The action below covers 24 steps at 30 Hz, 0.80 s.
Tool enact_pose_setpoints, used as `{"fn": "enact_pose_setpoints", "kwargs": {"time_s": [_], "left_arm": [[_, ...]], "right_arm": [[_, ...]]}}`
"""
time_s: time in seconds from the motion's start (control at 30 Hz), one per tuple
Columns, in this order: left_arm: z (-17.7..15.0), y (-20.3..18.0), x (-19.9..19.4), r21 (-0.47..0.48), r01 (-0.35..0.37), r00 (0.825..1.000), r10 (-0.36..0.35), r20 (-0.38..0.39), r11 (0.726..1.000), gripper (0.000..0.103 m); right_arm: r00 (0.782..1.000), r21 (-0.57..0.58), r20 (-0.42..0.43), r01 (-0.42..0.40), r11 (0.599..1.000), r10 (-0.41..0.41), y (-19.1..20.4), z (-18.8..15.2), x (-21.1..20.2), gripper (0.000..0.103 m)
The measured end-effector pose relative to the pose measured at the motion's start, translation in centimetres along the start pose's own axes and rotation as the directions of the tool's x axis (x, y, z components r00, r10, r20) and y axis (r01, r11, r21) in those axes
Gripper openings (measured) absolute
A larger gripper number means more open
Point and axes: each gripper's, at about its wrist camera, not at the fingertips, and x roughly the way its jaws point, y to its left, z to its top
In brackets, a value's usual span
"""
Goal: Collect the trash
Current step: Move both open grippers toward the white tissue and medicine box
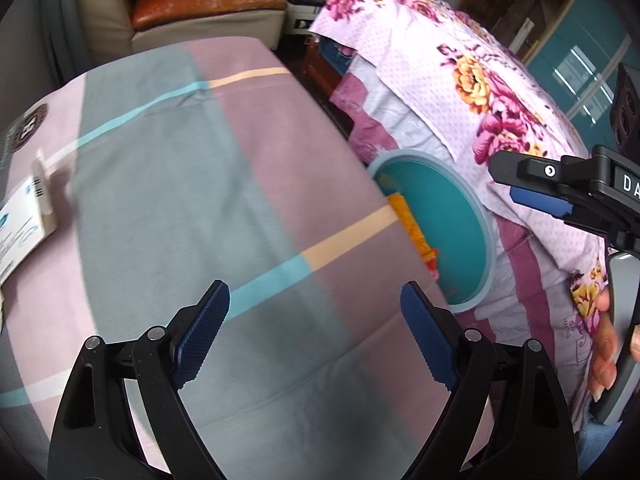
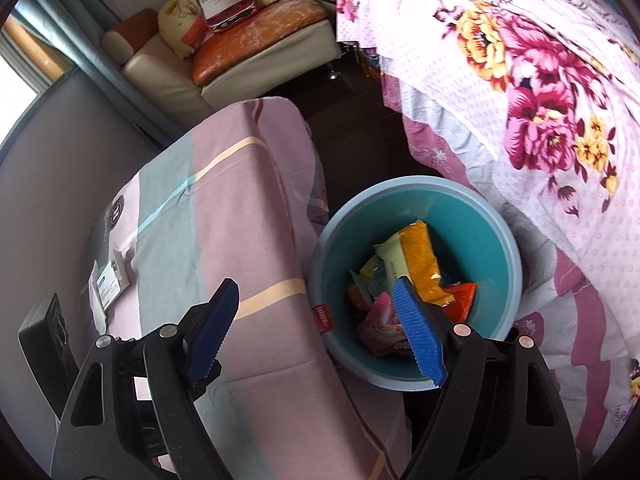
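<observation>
Round teal plastic trash bin (image 2: pixel 416 280) on floor btw striped pink/grey cloth-covered table (image 2: pixel 248 240) & floral bedspread (image 2: pixel 560 100). Colourful snack wrappers (image 2: pixel 416 268) inside bin, just past right gripper (image 2: pixel 316 300), which is released, empty. Left gripper (image 1: pixel 316 304) over table, released, empty.

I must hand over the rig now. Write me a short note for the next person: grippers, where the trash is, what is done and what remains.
Left hand-held gripper: open, empty, over the table.
Right hand-held gripper: open, empty, by the bin.
Bin: on the floor between table and bed, wrappers already inside.
Left: a white box at the table's far edge; check whether it is trash. No other loose trash in view.
</observation>
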Motion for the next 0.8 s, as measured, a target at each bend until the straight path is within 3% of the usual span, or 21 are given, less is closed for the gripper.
{"fn": "enact_pose_setpoints", "kwargs": {"time_s": [0.33, 0.53, 0.7, 0.8], "left_arm": [[-2.1, 10.6, -4.4, -0.164, -0.079, 0.995, 0.088, 0.052, 0.983, 0.088], [-3.7, 18.4, -7.8, -0.306, -0.139, 0.98, 0.176, 0.097, 0.942, 0.088], [-4.7, 23.8, -9.5, -0.385, -0.189, 0.962, 0.25, 0.115, 0.903, 0.088], [-4.8, 25.9, -9.5, -0.409, -0.195, 0.961, 0.257, 0.101, 0.891, 0.088]], "right_arm": [[0.999, -0.139, -0.052, -0.013, 0.99, 0.006, 7.3, -0.5, 1.6, 0.077], [0.996, -0.242, -0.092, -0.035, 0.97, 0.013, 12.7, -0.9, 3.6, 0.077], [0.992, -0.413, -0.126, -0.059, 0.909, 0.007, 17.2, -1.8, 5.4, 0.077], [0.989, -0.493, -0.148, -0.077, 0.867, 0.003, 19.3, -2.2, 6.5, 0.077]]}}
